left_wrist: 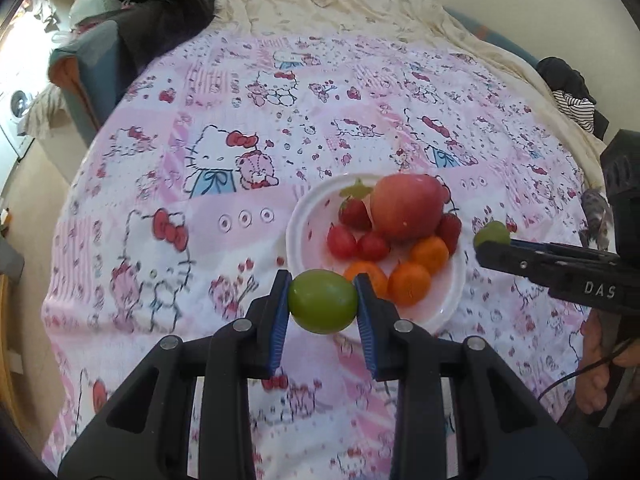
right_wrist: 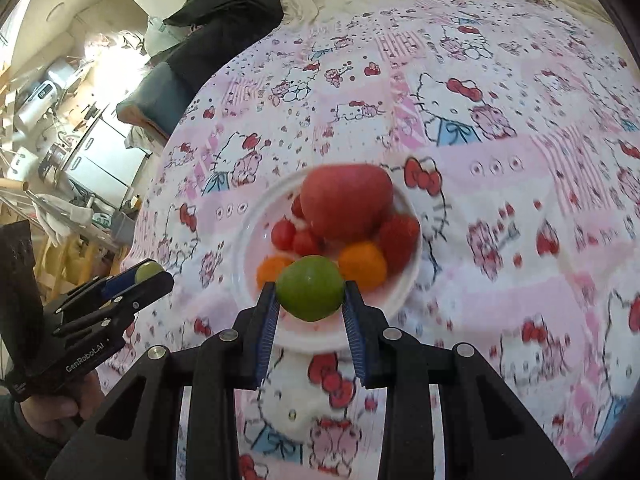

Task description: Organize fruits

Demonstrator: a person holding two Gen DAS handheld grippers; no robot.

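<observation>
A white plate [left_wrist: 304,216] on the pink Hello Kitty cloth holds a big red apple [left_wrist: 408,206], strawberries [left_wrist: 354,214], cherry tomatoes [left_wrist: 342,241] and small oranges [left_wrist: 410,284]. My left gripper [left_wrist: 323,296] is shut on a green fruit [left_wrist: 323,300], just above the plate's near-left rim. My right gripper [right_wrist: 310,294] is shut on another green fruit [right_wrist: 310,288], above the plate's [right_wrist: 248,240] near edge. Each gripper shows in the other's view, the right [left_wrist: 494,240] and the left [right_wrist: 150,274], either side of the plate.
The cloth [left_wrist: 240,152] covers a round-looking surface that drops off at left and front. Dark clothing [left_wrist: 160,4] and a cream sheet [left_wrist: 328,4] lie at the far end. Striped fabric [left_wrist: 576,108] sits at the far right. Cluttered room furniture [right_wrist: 60,120] stands beyond the left edge.
</observation>
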